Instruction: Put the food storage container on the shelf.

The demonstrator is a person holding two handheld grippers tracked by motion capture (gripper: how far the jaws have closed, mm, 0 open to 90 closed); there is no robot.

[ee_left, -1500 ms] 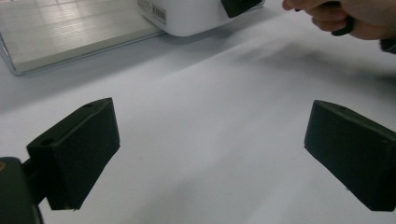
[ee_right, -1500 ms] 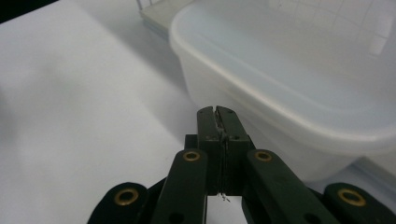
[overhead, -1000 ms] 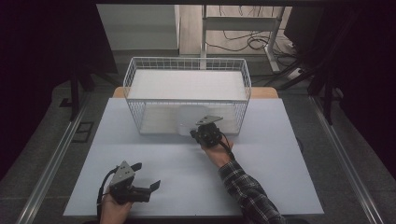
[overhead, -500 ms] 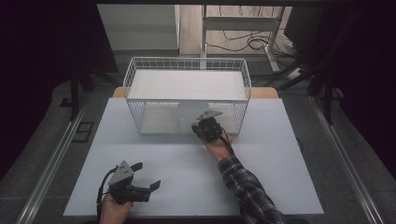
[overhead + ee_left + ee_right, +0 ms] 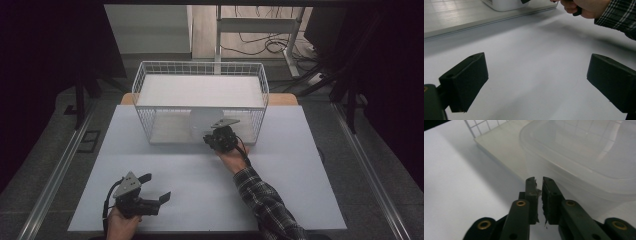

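A white wire basket point(image 5: 145, 107) stands at the back of the white table point(image 5: 300, 175). A clear plastic container point(image 5: 200, 122) is at the basket's front side; whether it is inside the wire wall I cannot tell. In the right gripper view the container point(image 5: 579, 162) lies just beyond my right gripper point(image 5: 538, 180). Its jaws have just been opening and stand a narrow slit apart with nothing between them. In the high view the right gripper point(image 5: 212, 136) is held right beside the container. My left gripper point(image 5: 156, 187) rests near the table's front left, jaws wide open and bare point(image 5: 536, 75).
A hand in a plaid sleeve point(image 5: 616, 15) holds the right gripper over the table's middle. Behind the table are a desk frame point(image 5: 260, 25) and loose cables point(image 5: 250, 42) on the floor. A metal rail point(image 5: 55, 170) runs along the table's left side.
The right gripper's jaws have parted slightly. The right hand has edged a little toward the basket. The left gripper has stayed where it was.
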